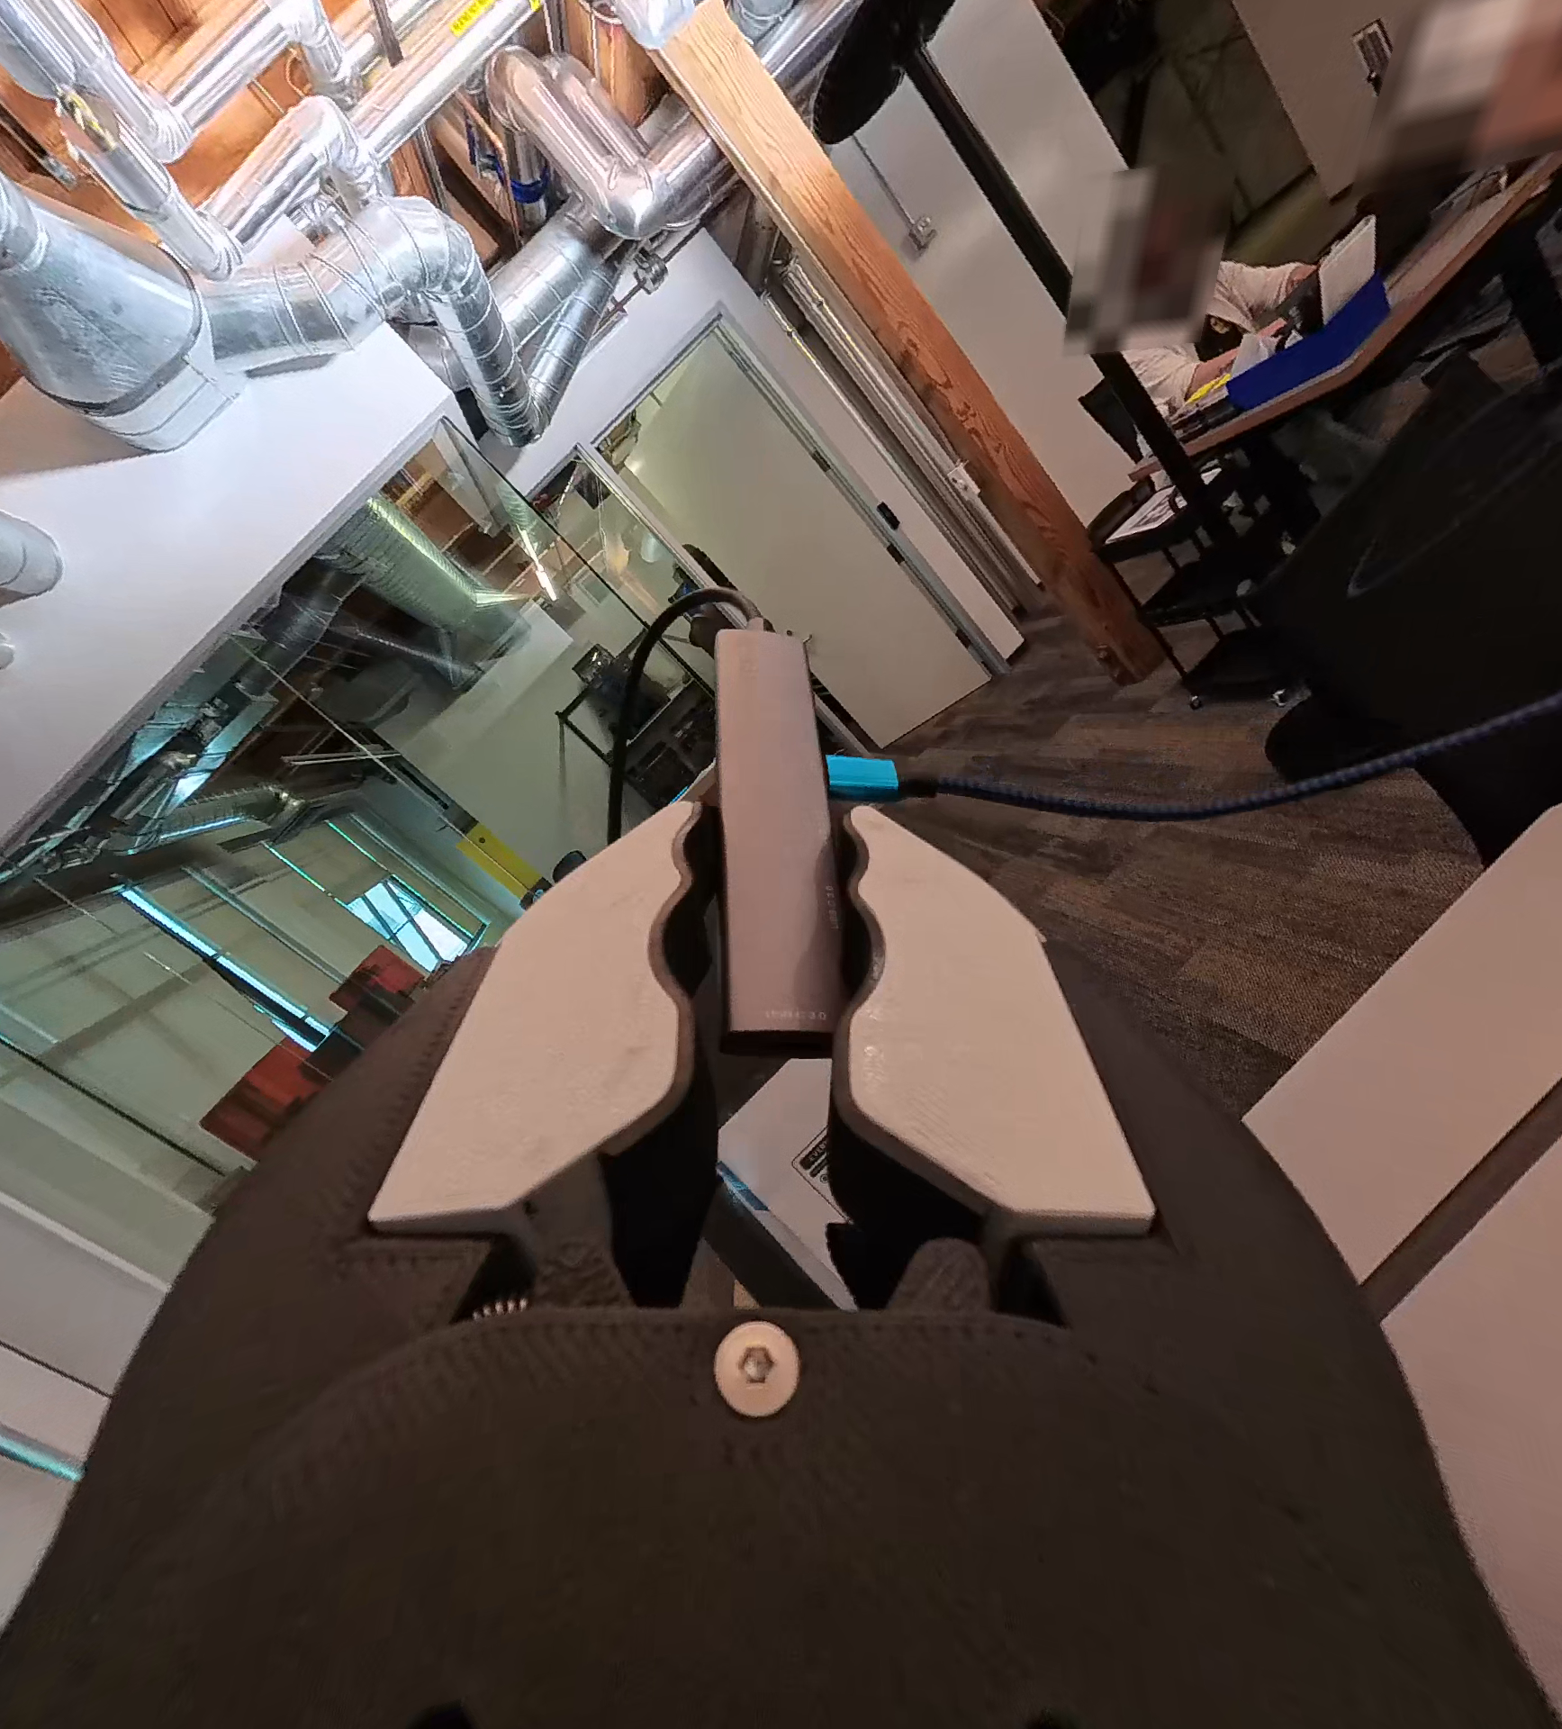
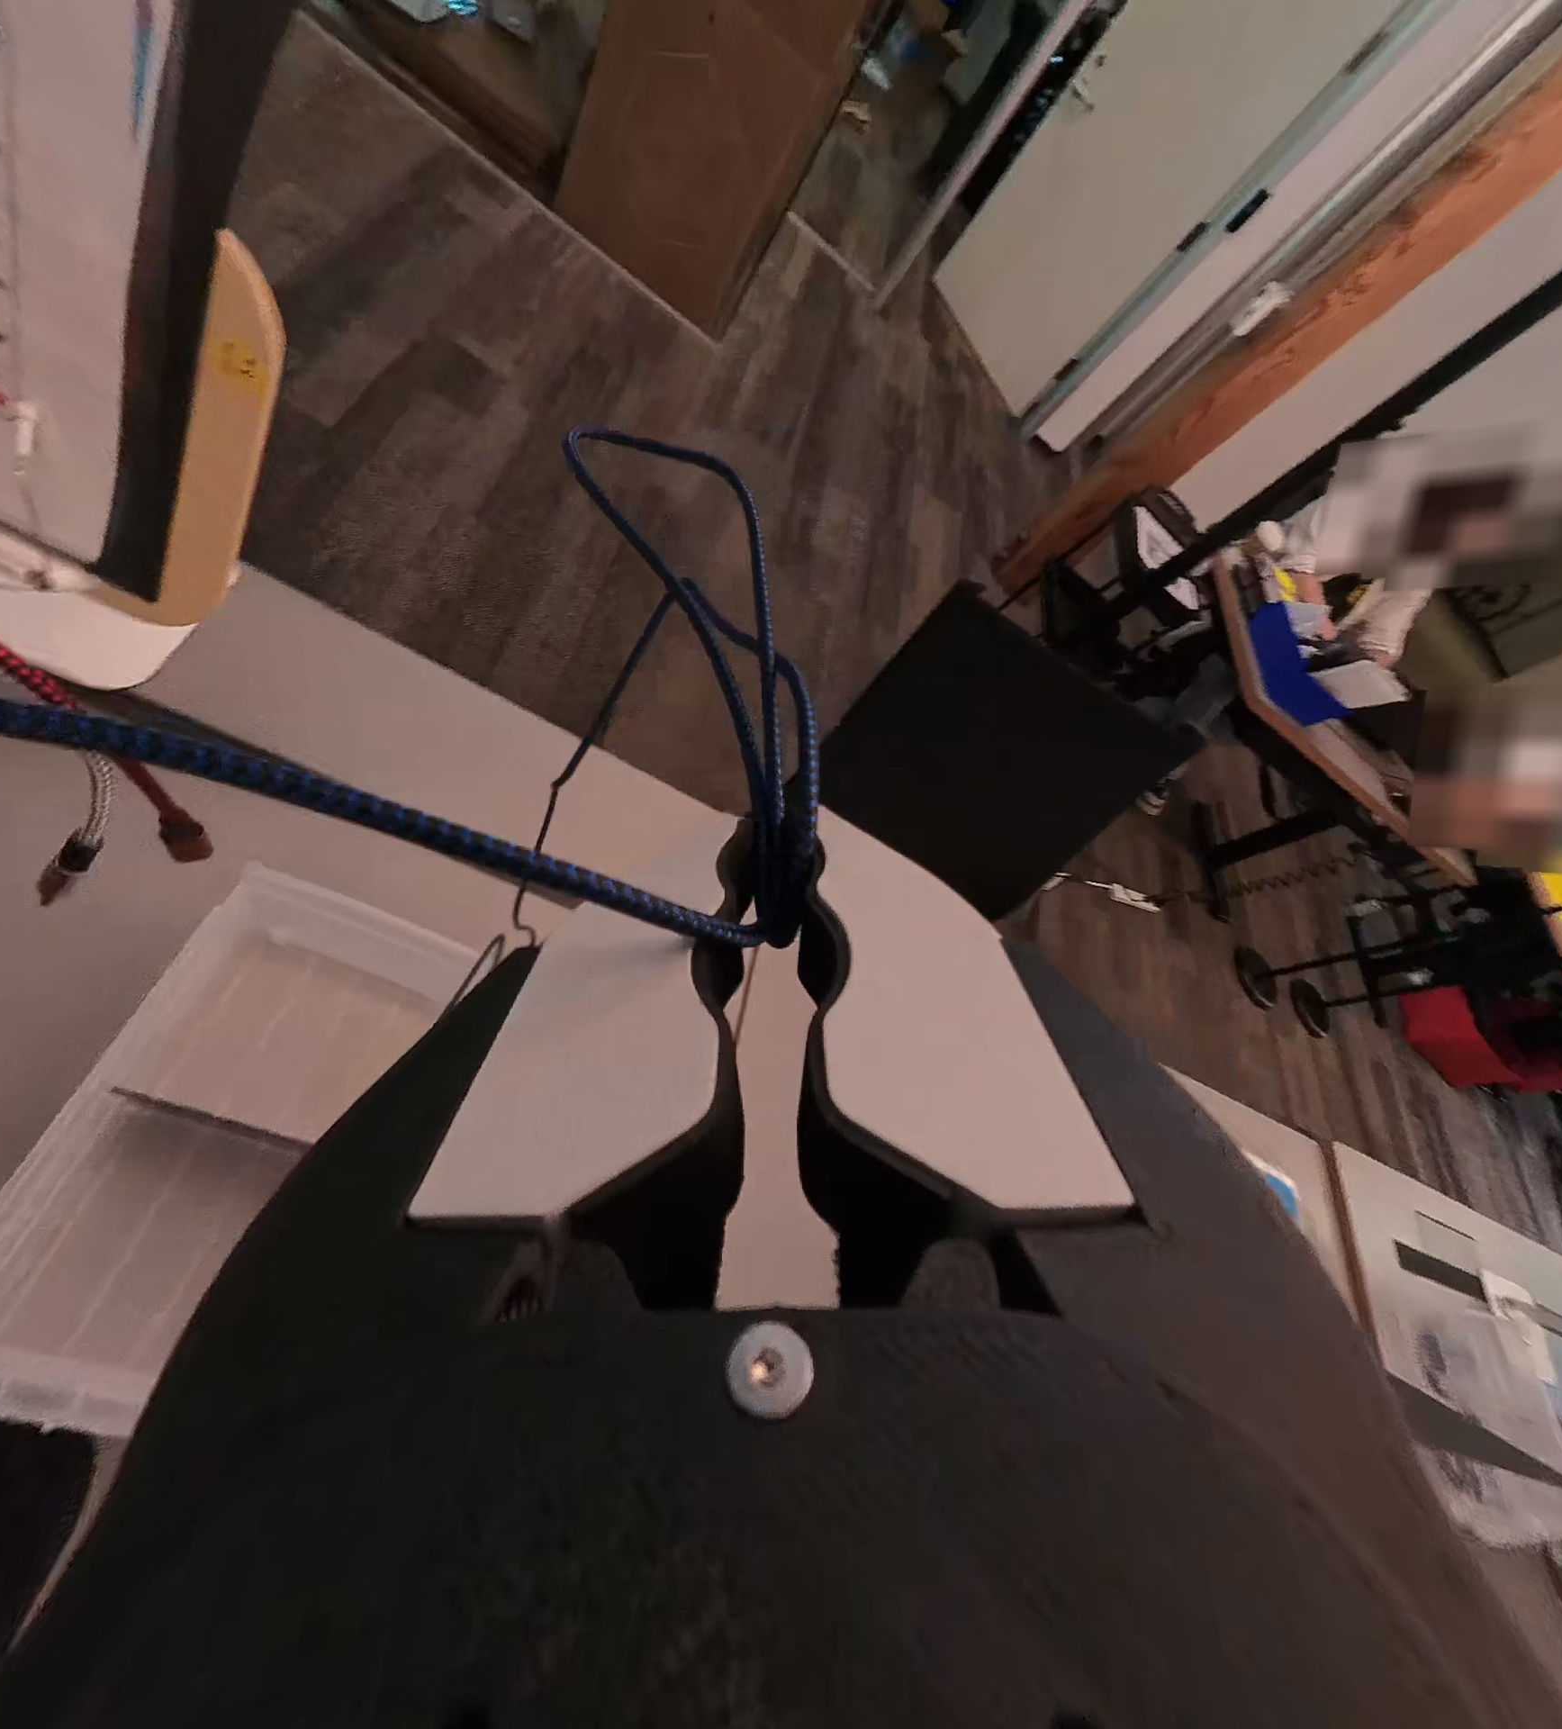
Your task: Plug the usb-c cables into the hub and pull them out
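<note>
In the left wrist view my left gripper is shut on a slim grey hub and holds it up in the air, pointing away. A light blue plug sits in the hub's right side, and its blue braided cable runs off to the right. The hub's own black lead loops from its far end. In the right wrist view my right gripper is shut on a bundle of the blue braided cable; one strand runs taut to the left and loops stand beyond the fingertips.
A white table lies below with a clear plastic bin. A red braided cable and a silver braided cable hang at the left. A black chair and desks stand beyond. Another white tabletop shows at the right. About 35 cm separates my left fingertips from my right.
</note>
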Motion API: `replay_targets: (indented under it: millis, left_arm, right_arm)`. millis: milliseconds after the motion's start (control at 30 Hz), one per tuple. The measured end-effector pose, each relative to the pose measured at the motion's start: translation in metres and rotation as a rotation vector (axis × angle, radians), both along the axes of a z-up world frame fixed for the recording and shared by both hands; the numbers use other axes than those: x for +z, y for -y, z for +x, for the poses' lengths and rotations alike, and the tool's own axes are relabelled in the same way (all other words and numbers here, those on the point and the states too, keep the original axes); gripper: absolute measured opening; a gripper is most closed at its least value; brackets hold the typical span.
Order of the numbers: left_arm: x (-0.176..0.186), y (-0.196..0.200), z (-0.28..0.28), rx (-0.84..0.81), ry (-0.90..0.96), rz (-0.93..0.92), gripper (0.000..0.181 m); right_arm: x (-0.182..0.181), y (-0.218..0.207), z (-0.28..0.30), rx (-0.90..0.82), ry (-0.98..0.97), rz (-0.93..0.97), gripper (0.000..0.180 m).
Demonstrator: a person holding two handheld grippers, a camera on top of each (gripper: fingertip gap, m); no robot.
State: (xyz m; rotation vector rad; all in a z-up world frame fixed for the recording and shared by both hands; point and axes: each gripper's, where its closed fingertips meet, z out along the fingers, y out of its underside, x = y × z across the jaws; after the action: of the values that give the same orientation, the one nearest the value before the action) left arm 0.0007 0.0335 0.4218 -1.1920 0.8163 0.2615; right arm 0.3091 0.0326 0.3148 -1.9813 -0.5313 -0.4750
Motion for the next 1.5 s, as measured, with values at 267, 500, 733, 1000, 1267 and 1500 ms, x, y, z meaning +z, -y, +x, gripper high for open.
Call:
replay_targets:
  millis: [267, 500, 733, 1000, 1267, 1500]
  left_arm:
    - [-0.019, 0.018, 0.018, -0.075, -0.043, -0.042, 0.024]
    - [-0.024, 0.045, 0.043, -0.153, -0.077, -0.059, 0.024]
    - [-0.015, 0.086, 0.066, -0.25, -0.083, -0.051, 0.024]
    - [-0.01, 0.155, 0.106, -0.364, -0.164, 0.017, 0.024]
    - [-0.01, 0.18, 0.125, -0.376, -0.208, 0.031, 0.024]
    - [-0.008, 0.193, 0.131, -0.374, -0.222, 0.04, 0.024]
  right_arm:
    - [-0.076, 0.011, -0.017, 0.198, -0.14, -0.167, 0.007]
    - [-0.124, 0.022, -0.004, 0.296, -0.283, -0.25, 0.007]
    - [-0.169, 0.068, -0.028, 0.586, -0.236, -0.437, 0.007]
    - [-0.207, 0.104, -0.031, 0.658, -0.275, -0.603, 0.007]
    - [-0.223, 0.135, -0.032, 0.706, -0.309, -0.646, 0.007]
    - [-0.225, 0.147, -0.032, 0.727, -0.318, -0.655, 0.007]
